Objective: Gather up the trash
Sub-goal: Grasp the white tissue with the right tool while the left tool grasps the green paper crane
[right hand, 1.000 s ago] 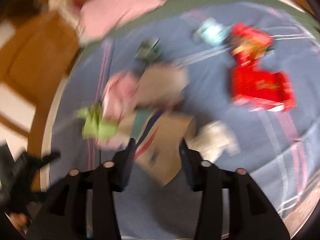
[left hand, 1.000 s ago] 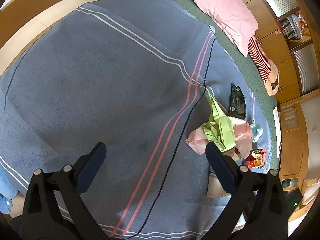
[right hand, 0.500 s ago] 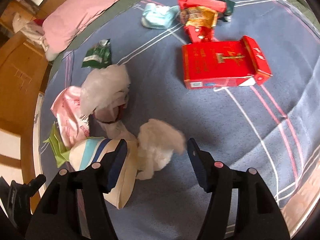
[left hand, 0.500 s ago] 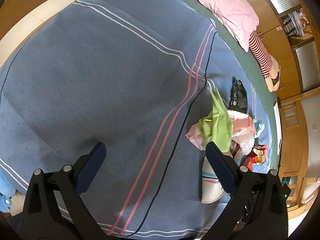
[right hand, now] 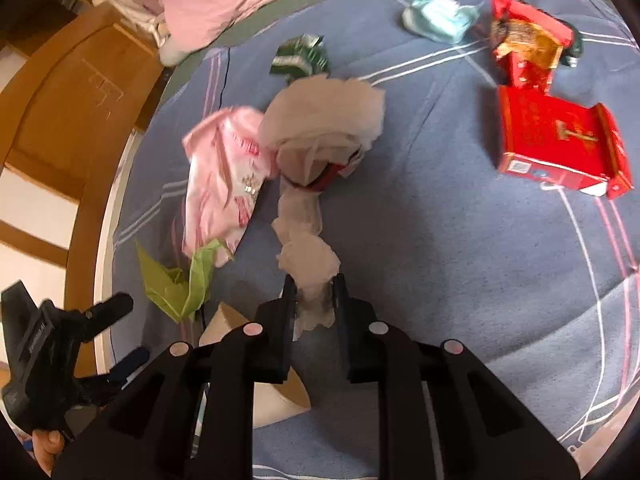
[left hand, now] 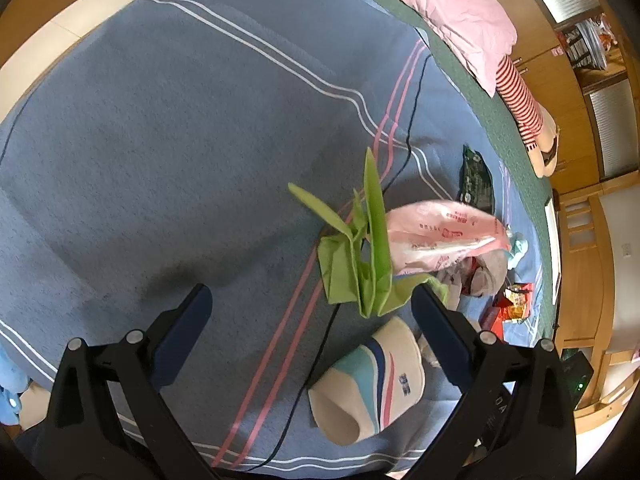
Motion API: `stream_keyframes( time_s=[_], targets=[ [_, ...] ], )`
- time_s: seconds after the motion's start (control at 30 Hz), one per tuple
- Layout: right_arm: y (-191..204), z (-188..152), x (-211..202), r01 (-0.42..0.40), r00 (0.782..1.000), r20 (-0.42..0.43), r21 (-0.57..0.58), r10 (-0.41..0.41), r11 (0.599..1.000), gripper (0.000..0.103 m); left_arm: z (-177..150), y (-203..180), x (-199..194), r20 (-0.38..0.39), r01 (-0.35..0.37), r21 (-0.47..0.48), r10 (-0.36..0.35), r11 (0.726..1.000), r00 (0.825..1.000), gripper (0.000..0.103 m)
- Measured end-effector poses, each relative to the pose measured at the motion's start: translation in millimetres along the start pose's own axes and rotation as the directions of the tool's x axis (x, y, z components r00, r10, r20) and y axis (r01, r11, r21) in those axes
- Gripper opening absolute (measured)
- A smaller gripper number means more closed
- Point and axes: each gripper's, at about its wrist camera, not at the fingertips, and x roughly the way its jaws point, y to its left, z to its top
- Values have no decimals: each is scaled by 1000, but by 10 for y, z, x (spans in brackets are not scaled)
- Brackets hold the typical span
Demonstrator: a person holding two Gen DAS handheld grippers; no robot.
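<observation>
Right tool (right hand: 314, 294) clamps crumpled white tissue (right hand: 308, 264), wrinkled, trailing upward; left tool (left hand: 310, 300) wide.

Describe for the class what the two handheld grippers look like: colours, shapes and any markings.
The left gripper and the right gripper have matte black angular frames with triangular cut-outs. Each carries two flat dark-blue fingers and round silver bolt heads on the arms. The left one has faint embossed lettering on its right arm. In the right view, the left gripper's body shows small white lettering, with bare skin below it.
</observation>
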Motion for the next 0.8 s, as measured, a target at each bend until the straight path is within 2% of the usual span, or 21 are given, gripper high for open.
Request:
stream_keyframes(
  time_s=[0.13, 0.27, 0.43, 0.53, 0.63, 0.8],
  targets=[
    [-89, 7, 17, 12, 1000, -8, 46, -11, 999, 19, -22, -50, 65, -50, 28, 29, -27, 999, 998, 99],
    [-132, 13, 22, 17, 1000, -10, 69, -17, 997, 19, -19, -31, 124, -97, 72, 14, -70, 997, 993, 99],
    [-164, 5, 21, 15, 1000, -22, 89, -13, 996, 19, 49, -55, 233, -52, 8, 24, -7, 1000, 999, 99],
    [-169, 2, 13, 15, 1000, -22, 91, -13, 996, 19, 11, -218, 360, -43, -24, 109, 29, 994, 999, 99],
    [-179, 3, 11, 13, 1000, -23, 99, -11, 995, 19, -28, -377, 419, -2, -49, 185, 50, 982, 999, 99],
    [-177, 11, 20, 19, 999, -27, 104, -17, 994, 19, -46, -503, 508, 72, -136, 249, 122, 959, 990, 99]
  ],
)
